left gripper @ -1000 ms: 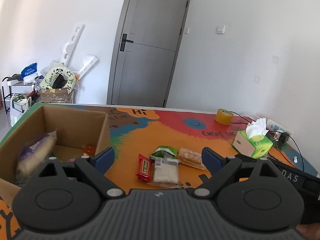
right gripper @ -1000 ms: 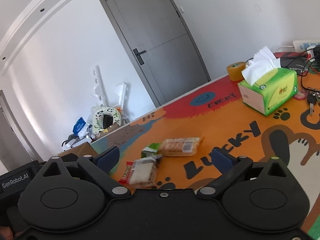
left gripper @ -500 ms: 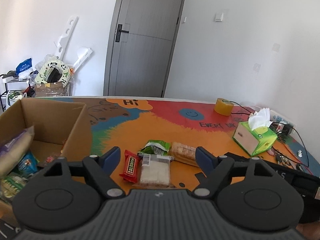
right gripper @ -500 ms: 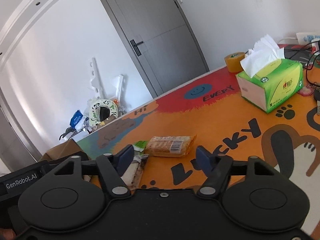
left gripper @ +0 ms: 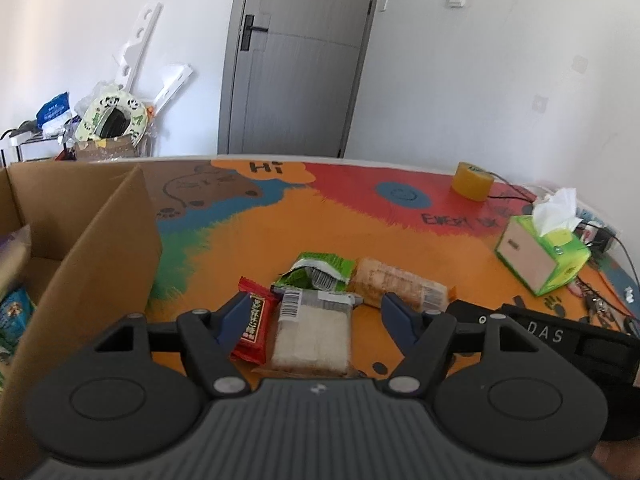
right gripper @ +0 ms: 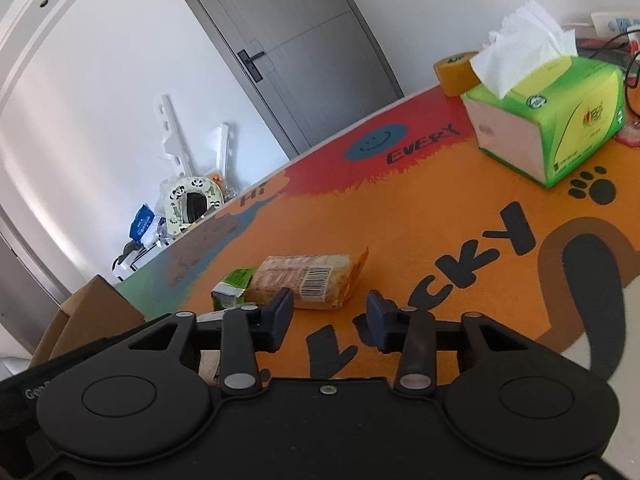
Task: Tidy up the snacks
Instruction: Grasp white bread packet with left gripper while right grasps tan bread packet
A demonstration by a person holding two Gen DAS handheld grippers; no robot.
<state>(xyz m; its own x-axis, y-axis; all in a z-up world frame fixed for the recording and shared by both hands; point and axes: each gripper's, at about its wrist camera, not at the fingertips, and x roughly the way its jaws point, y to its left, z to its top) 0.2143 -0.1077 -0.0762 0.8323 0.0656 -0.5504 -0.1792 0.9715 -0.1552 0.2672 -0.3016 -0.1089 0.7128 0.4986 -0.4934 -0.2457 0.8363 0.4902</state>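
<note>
Orange cartoon tabletop (left gripper: 320, 236); grey door (left gripper: 296, 60)

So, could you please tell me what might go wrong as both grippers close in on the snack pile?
The snacks overlap: the white wafer pack touches the red bar, so the left gripper might drag both. The right gripper works close by at the orange cracker pack, so the two may collide. The green pouch could get pushed aside.

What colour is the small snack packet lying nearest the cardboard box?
Red, with dark and yellow print: the small snack packet shows best in the left wrist view.
</note>
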